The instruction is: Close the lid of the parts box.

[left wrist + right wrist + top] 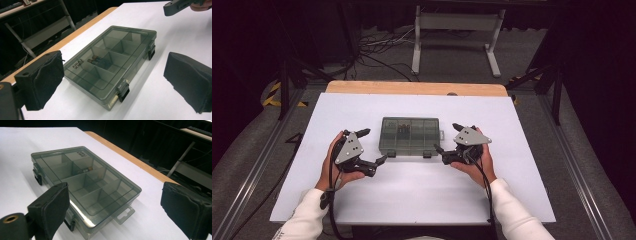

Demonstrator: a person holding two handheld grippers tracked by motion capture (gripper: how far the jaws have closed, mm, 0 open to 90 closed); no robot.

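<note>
A smoky clear compartment box (409, 136) lies in the middle of the white table (412, 195), lid closed, with two black latches (123, 90) on its near side. Small dark cylindrical items (96, 60) sit in one middle compartment. My left gripper (373, 146) is open just left of the box's near corner. My right gripper (447, 137) is open just right of the box. In the left gripper view the box (110, 62) lies ahead between the spread pads (40, 80). The right gripper view has the box (85, 182) between its own spread pads (185, 207). Neither gripper touches it.
The table's wooden far edge (412, 88) shows beyond the white sheet. A white metal stand (457, 30) and loose cables (382, 50) are on the floor behind. A hang tab (123, 214) sticks out of the box's right end. Bare white surface lies in front of the box.
</note>
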